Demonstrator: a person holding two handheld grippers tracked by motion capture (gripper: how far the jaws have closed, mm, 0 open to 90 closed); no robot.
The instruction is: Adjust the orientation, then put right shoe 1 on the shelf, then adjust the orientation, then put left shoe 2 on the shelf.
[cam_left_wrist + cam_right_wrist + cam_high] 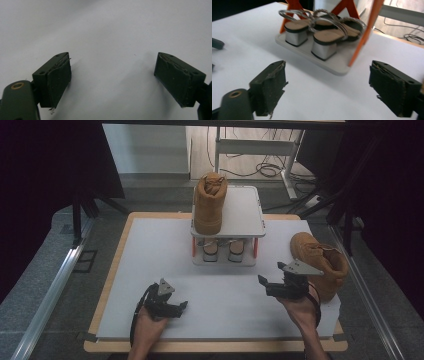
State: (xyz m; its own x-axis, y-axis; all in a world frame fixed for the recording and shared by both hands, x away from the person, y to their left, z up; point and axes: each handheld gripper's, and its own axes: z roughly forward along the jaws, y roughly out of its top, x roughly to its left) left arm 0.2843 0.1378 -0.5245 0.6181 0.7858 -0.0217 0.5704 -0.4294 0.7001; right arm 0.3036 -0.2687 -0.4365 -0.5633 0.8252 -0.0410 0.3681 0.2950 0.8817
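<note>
A tan boot (210, 202) stands on the left of the top shelf of a small white rack (245, 215) at the table's back middle. A pair of block-heeled sandals (222, 249) sits on its lower shelf, close ahead in the right gripper view (319, 27). A second tan boot (322, 262) lies on the table at the right. My right gripper (264, 286) is just left of that boot, open, nothing between its pads (328, 63). My left gripper (181, 310) rests low at the front left, open over bare white table (113, 55).
The rack has orange legs (362, 40) and a white base plate (337, 67). The white mat (150, 250) covers a wooden table top, edged by metal rails (55, 285). Dark curtains hang at both sides; cables (265, 169) lie on the floor behind.
</note>
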